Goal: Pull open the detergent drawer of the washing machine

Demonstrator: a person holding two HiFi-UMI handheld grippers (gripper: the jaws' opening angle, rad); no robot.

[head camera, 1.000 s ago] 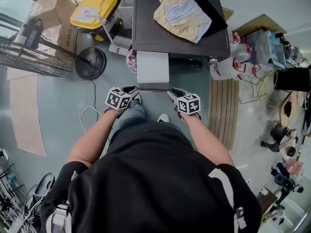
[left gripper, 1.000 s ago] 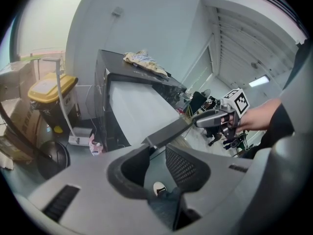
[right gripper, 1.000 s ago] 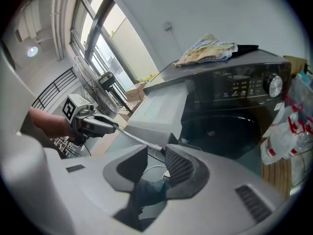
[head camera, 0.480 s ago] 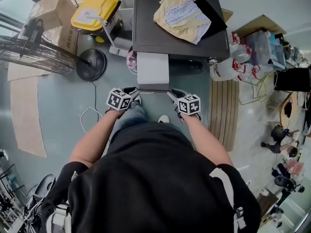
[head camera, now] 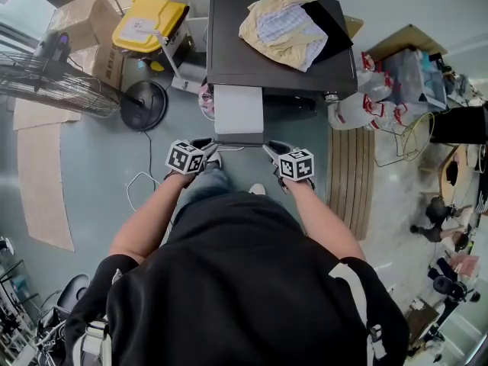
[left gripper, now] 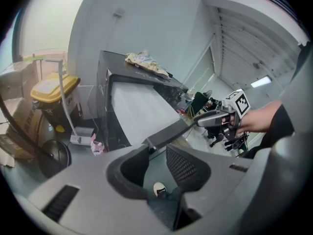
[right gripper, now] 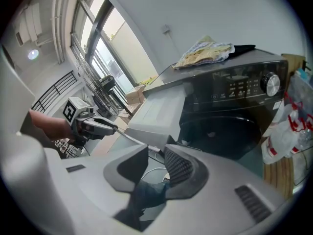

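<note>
The detergent drawer (head camera: 239, 111) is seen pulled well out of the front of the washing machine (head camera: 232, 48), at the machine's left side in the head view, its pale top reaching toward the person. Its front end is held at both corners. The left corner is taken by the left tool (head camera: 210, 145), whose jaws are set narrowly apart and closed on that end of the drawer front. The right corner is taken by the right tool (head camera: 268, 146); its jaws have just been closing, are likewise narrowly parted, and that corner of the drawer front is pinched between their tips. Both tools are angled downward from the person's hands. A heap of yellowish and checked cloth (head camera: 284, 23) is laid on the machine's dark top. In the right gripper view a control dial (right gripper: 271, 83) and a dark round door (right gripper: 220, 131) are shown on the machine's front, right of the drawer. A yellow-lidded bin (head camera: 149, 23) and a wire-guard fan (head camera: 53, 82) are placed on the floor left of the machine, and knotted plastic bags (head camera: 358, 105) to its right.
</note>
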